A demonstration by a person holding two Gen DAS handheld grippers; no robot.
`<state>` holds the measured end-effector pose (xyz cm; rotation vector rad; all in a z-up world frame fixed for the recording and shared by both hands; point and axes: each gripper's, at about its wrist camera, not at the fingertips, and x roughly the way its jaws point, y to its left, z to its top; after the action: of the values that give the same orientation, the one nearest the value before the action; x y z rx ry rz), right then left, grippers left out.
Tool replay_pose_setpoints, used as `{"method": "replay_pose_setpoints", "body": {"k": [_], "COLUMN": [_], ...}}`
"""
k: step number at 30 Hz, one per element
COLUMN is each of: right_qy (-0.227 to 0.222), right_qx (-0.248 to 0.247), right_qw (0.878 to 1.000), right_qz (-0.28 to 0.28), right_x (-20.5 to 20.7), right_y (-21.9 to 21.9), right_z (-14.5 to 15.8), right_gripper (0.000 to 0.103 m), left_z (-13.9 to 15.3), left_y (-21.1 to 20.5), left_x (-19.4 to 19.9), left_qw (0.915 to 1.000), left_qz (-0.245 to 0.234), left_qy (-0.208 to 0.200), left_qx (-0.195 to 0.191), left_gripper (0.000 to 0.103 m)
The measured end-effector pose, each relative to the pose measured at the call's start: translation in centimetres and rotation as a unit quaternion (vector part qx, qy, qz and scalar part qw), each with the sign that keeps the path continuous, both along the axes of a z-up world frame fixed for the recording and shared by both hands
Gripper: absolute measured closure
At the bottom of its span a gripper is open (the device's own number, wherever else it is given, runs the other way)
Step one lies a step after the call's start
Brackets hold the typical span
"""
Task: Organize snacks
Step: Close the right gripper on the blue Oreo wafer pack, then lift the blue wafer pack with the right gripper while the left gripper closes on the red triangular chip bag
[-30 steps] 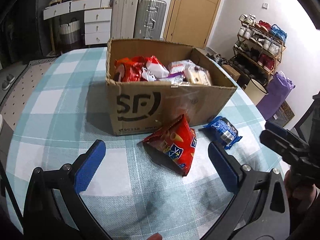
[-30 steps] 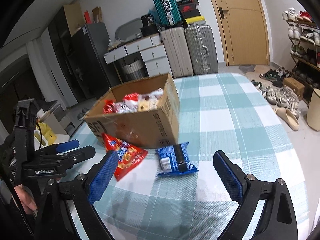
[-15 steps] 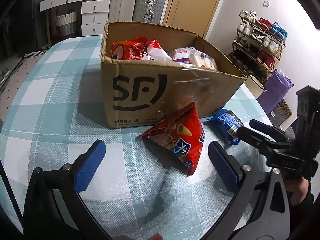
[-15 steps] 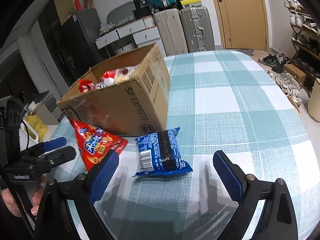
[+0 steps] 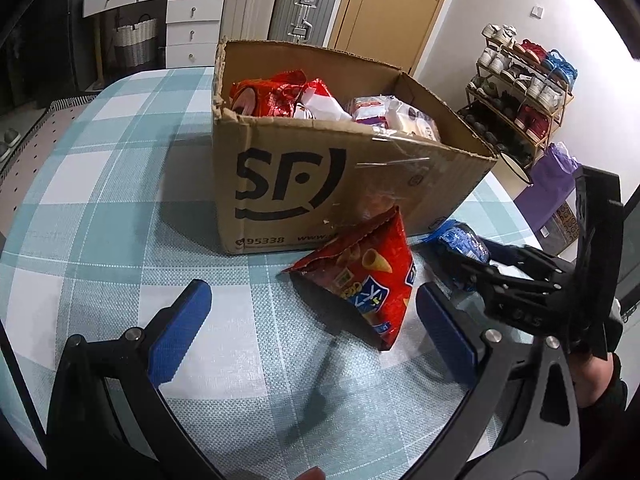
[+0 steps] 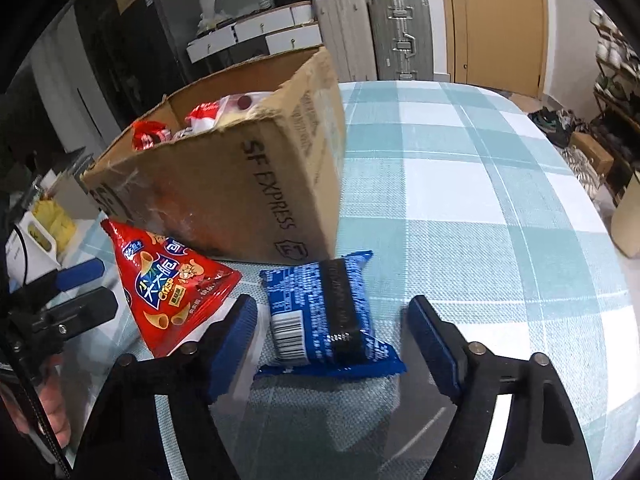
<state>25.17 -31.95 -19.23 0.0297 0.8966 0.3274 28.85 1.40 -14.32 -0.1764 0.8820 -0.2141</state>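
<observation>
A blue snack packet (image 6: 316,308) lies flat on the checked tablecloth, just in front of the cardboard SF box's (image 6: 240,188) corner. My right gripper (image 6: 331,308) straddles it and its jaws are closing; a narrow gap still shows between each pad and the packet. A red crisp bag (image 5: 360,280) leans against the box front (image 5: 300,184). My left gripper (image 5: 312,294) stands open just short of the red bag, which sits toward its right finger. In the left wrist view the right gripper (image 5: 472,268) covers part of the blue packet (image 5: 460,238).
The box holds several snack bags (image 5: 280,96). The round table's edge (image 6: 592,216) curves off to the right. Beyond it stand suitcases (image 5: 300,8), white drawers (image 5: 192,20), a door and a shoe rack (image 5: 520,92). A hand (image 6: 52,408) holds the left gripper.
Both grippers have dropped closer to the table. My right gripper moved over the blue packet and its jaws have narrowed around it. The left gripper stays wide open.
</observation>
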Motion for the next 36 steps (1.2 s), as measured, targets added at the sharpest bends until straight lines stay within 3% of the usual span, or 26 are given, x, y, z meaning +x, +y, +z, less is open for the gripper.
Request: {"method": "replay_pose_setpoints", "body": {"k": [1, 2, 22, 36], "right_qy": [-0.002, -0.004, -0.025, -0.043], "right_qx": [-0.004, -0.009, 0.034, 0.045], "right_qw": [1.0, 1.0, 0.999, 0.998], "right_qz": [0.005, 0.015, 0.005, -0.003], "right_x": [0.0, -0.1, -3.0, -5.5], "right_y": [0.2, 0.6, -1.4, -2.3], "right_z": [0.0, 0.0, 1.7, 2.9], "right_gripper": [0.055, 0.058, 0.058, 0.058], "left_z": [0.1, 0.1, 1.2, 1.6], "left_y": [0.1, 0.1, -0.6, -2.4], "left_x": [-0.1, -0.2, -1.3, 0.3], "left_qw": [1.0, 1.0, 1.0, 0.9998], "left_qz": [0.001, 0.002, -0.004, -0.016], "left_qy": [-0.001, -0.001, -0.004, 0.001], "left_qx": [0.001, 0.0, 0.002, 0.007], "left_gripper": [0.001, 0.001, 0.001, 0.001]}}
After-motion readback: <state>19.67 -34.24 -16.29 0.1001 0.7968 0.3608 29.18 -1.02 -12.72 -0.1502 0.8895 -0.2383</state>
